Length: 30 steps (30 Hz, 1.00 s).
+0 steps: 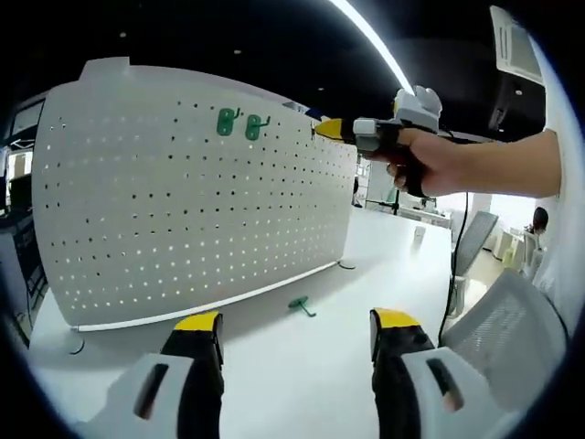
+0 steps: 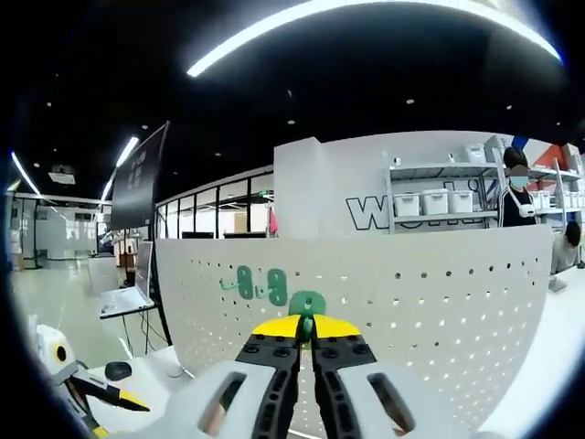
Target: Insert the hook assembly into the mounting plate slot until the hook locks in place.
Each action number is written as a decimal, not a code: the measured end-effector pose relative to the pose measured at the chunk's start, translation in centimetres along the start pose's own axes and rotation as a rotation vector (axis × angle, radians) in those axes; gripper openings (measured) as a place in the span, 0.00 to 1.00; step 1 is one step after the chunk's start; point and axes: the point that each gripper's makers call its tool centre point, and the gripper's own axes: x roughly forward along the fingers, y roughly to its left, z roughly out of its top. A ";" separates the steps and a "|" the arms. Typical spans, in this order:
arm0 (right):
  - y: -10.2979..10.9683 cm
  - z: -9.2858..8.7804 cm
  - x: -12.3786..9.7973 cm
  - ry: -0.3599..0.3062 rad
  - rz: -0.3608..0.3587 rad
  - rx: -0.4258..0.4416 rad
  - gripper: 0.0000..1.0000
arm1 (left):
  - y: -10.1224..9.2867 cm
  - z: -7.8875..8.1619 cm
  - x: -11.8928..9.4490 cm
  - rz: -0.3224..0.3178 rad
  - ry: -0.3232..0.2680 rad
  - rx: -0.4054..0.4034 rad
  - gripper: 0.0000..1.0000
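My right tongs (image 2: 307,340) are clamped narrow on a green hook (image 2: 307,309), its round top showing just above the yellow tips, and I hold it right up against the white pegboard (image 2: 439,302), a little to the right of the two green hooks (image 2: 260,285) already hanging in its holes. From my left side I see the same right tongs (image 1: 322,130) with my hand (image 1: 430,163) on the grip, their yellow tip meeting the pegboard (image 1: 183,210) near its upper right edge, just right of the two mounted hooks (image 1: 241,123). My left tongs (image 1: 297,331) stand wide apart with nothing between them, hovering low in front of the pegboard over the white surface (image 1: 302,366). One more green hook (image 1: 301,305) lies loose on the surface just in front of the pegboard's bottom edge, between my left tips as I look. Whether the hook in my right tongs is in a hole I cannot tell.
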 end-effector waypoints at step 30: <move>-1.0 0.4 5.2 -0.064 -0.096 -0.107 0.01 | 1.1 0.4 -0.3 0.040 -0.008 -0.009 0.65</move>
